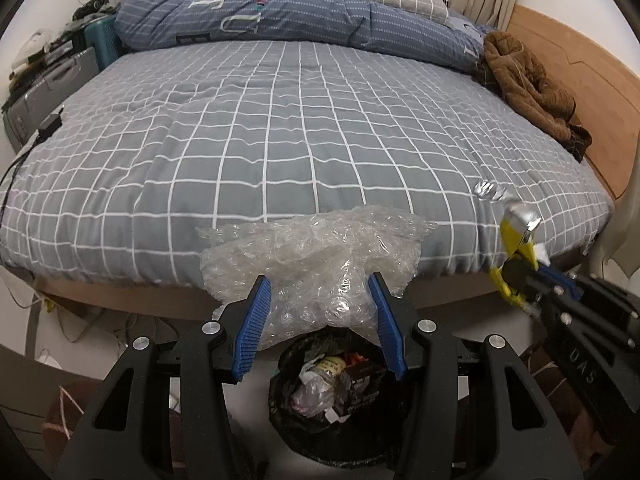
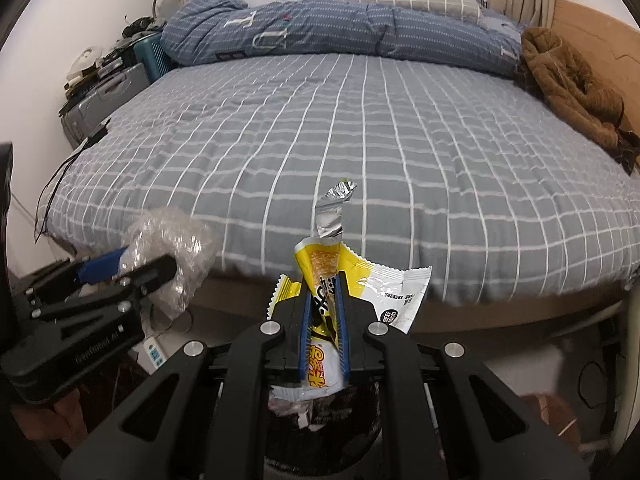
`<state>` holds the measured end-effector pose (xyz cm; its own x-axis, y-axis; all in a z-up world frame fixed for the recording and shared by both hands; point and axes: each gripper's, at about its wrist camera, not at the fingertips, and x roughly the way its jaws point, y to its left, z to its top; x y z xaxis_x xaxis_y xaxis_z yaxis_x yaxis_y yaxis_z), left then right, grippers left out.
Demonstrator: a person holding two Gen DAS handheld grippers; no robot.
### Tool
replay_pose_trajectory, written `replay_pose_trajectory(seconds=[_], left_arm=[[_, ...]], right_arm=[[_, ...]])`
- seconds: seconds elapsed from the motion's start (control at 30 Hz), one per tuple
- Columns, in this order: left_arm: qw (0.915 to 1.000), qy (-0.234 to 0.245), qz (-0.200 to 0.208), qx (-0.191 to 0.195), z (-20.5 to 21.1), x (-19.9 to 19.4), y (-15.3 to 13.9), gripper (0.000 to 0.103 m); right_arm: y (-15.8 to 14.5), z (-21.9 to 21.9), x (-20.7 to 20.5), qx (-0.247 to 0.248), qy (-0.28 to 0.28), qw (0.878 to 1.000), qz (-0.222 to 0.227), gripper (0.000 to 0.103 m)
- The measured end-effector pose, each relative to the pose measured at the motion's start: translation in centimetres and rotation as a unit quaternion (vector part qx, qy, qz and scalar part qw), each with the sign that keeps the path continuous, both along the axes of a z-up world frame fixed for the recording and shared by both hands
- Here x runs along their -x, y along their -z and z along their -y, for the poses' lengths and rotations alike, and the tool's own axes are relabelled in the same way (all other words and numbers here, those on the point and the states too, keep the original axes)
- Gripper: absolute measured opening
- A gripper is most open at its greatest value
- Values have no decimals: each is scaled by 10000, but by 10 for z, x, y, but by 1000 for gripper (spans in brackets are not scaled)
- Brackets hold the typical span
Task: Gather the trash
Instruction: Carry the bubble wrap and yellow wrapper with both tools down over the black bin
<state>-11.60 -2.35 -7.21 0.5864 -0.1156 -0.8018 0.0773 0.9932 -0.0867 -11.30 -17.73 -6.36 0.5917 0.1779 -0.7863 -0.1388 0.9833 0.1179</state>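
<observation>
The left gripper (image 1: 320,300) grips a crumpled wad of clear bubble wrap (image 1: 312,256) between its blue pads (image 1: 254,322), the jaws set fairly wide around the bulky plastic. The wad hangs in the air at the near edge of the bed (image 1: 280,128), right above a black-lined trash bin (image 1: 288,432) on the floor, which already holds wrappers and scraps of paper. The right gripper (image 2: 323,312) is clamped tight on a yellow and white snack wrapper (image 2: 396,292), its jaws almost touching with only the flattened packet between them. The wrapper's torn silver top (image 2: 332,212) sticks upward in front of the bed, and its lower end dangles over the bin (image 2: 320,412) below. In the left wrist view, the right gripper (image 1: 516,272) appears at the right edge with the wrapper (image 1: 516,228), near the bubble wrap but apart from it. On the bed, a grey checked cover is spread flat; a rolled blue quilt (image 1: 280,16) lies along the far side, and a brown garment (image 1: 528,88) sits at the far right by the wooden headboard (image 1: 592,80).
</observation>
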Motion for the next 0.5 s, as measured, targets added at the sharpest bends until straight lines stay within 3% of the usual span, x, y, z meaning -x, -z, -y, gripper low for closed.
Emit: replay_pose_trajectory(seconds=[0.23, 0.5], left_arm=[[9996, -55, -266, -103, -6, 26, 7, 50], [9977, -70, -654, -147, -12, 42, 49, 50]], right_arm=[[5, -1, 29, 37, 23, 9997, -261, 10], [38, -8, 45, 283, 14, 9982, -531, 11]])
